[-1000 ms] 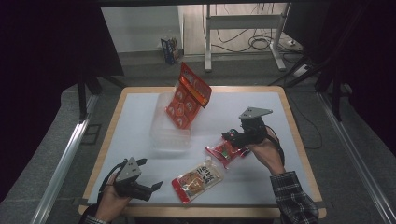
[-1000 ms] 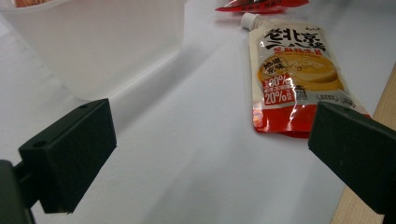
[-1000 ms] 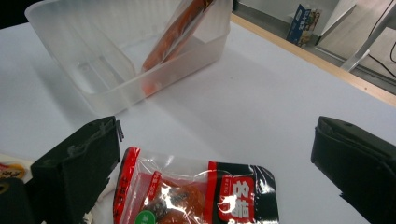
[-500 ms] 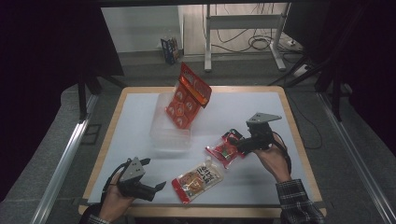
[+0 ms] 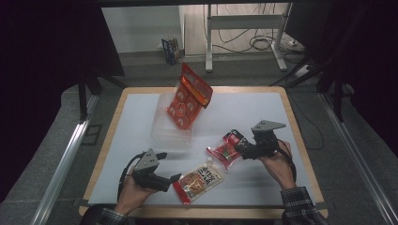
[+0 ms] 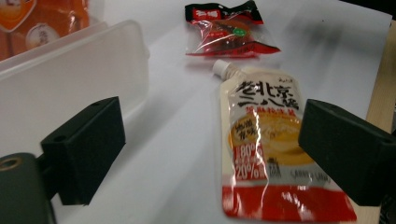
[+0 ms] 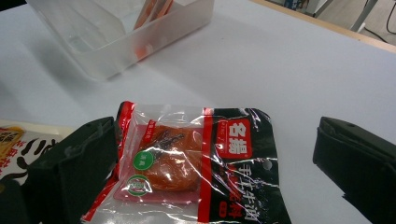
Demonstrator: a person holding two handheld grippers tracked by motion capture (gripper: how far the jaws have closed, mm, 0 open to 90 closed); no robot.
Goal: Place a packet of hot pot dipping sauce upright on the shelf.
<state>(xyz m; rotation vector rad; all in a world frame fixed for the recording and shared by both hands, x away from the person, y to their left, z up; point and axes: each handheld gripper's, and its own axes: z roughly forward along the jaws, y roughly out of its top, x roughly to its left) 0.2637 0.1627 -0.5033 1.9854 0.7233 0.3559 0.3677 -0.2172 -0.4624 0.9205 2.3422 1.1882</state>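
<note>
Lying flat on the white worktop [image 5: 263, 112], the red-and-black clear plastic snack packet [image 7: 187, 163] sits between the right gripper [image 7: 215, 168]'s wide-open jaws, long side across them. Left gripper [image 6: 210, 149] jaws, just closing a little, gape around the cream spout pouch [image 6: 271, 149].

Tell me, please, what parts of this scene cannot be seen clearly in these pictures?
- Orange snack bag: lower end blurred behind the clear plastic box wall, high view.
- White spouted sauce pouch: bottom cut by the edge, left gripper view.
- Red-and-black clear snack packet: left edge hidden behind a jaw of the right gripper.
- Left gripper: open; high view cannot settle whether it touches the pouch.
</note>
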